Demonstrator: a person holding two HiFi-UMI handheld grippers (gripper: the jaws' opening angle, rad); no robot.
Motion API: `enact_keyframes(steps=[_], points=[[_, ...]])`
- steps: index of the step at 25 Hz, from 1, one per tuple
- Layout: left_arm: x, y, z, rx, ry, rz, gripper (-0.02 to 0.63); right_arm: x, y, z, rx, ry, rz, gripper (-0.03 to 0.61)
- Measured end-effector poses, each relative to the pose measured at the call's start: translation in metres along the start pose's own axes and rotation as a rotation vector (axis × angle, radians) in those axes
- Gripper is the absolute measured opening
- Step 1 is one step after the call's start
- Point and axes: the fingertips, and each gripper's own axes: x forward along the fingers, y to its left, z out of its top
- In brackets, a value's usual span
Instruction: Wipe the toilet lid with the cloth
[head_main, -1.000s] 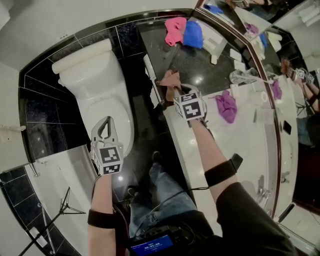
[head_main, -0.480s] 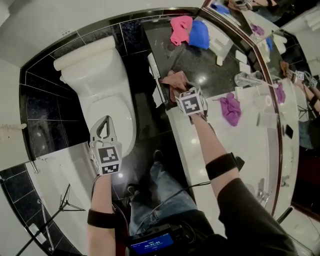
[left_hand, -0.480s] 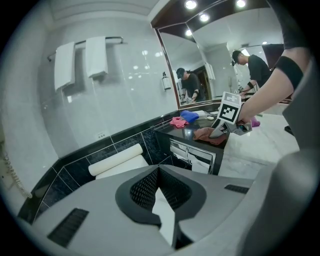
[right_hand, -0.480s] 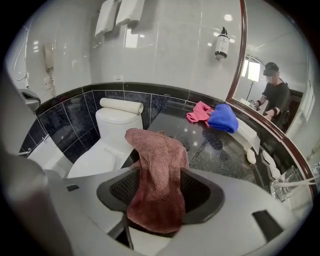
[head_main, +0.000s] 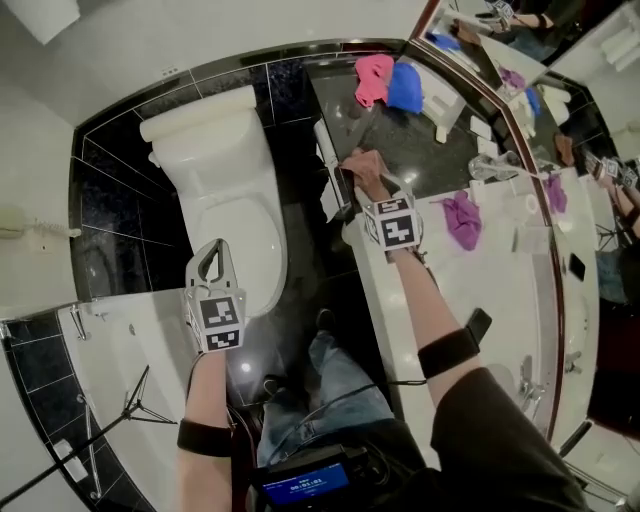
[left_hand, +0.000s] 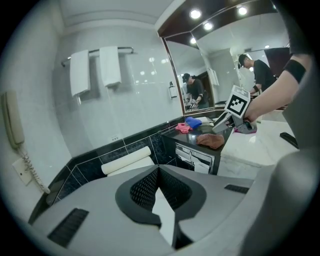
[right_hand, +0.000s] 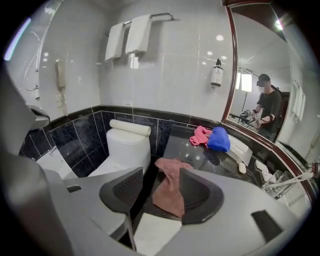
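- Leaving the white toilet lid (head_main: 232, 225) down, well apart from the cloth.
- Judging the cloth (right_hand: 169, 192) light, soft and floppy; best pinching a raised fold.
- Seeing it crumpled, dusty pink, lying at the black counter (right_hand: 205, 156) edge.
- Straddling it with the right gripper (right_hand: 160, 176), jaws having just been opening, pads not pressing.
- Keeping the left gripper (left_hand: 159, 170) clenched on nothing.

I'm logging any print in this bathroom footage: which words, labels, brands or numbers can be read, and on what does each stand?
No text can be read in any view.
Blue screen at the head view's bottom edge: pale lines, too small to read.
Wall dispenser bottle: dark label, too small to read.
Marker cubes, left and right: black-and-white square patterns, no letters.
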Motion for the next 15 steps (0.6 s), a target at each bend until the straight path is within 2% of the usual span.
enact_keyframes(steps=[2, 8, 12, 15], points=[[-0.024, 0.008, 0.003, -0.025, -0.015, 0.006, 0.023, -0.026, 0.027, 0.005, 0.009, -0.038, 0.046, 0.218], [-0.105, 0.031, 0.006, -0.112, -0.065, 0.007, 0.023, -0.114, 0.117, 0.02, 0.05, -0.174, 0.185, 0.065], [-0.157, 0.045, -0.004, -0.181, -0.082, -0.002, 0.023, -0.17, 0.171, 0.019, 0.046, -0.231, 0.245, 0.026], [-0.189, 0.053, -0.017, -0.211, -0.101, -0.007, 0.023, -0.205, 0.208, 0.018, 0.081, -0.27, 0.282, 0.017]])
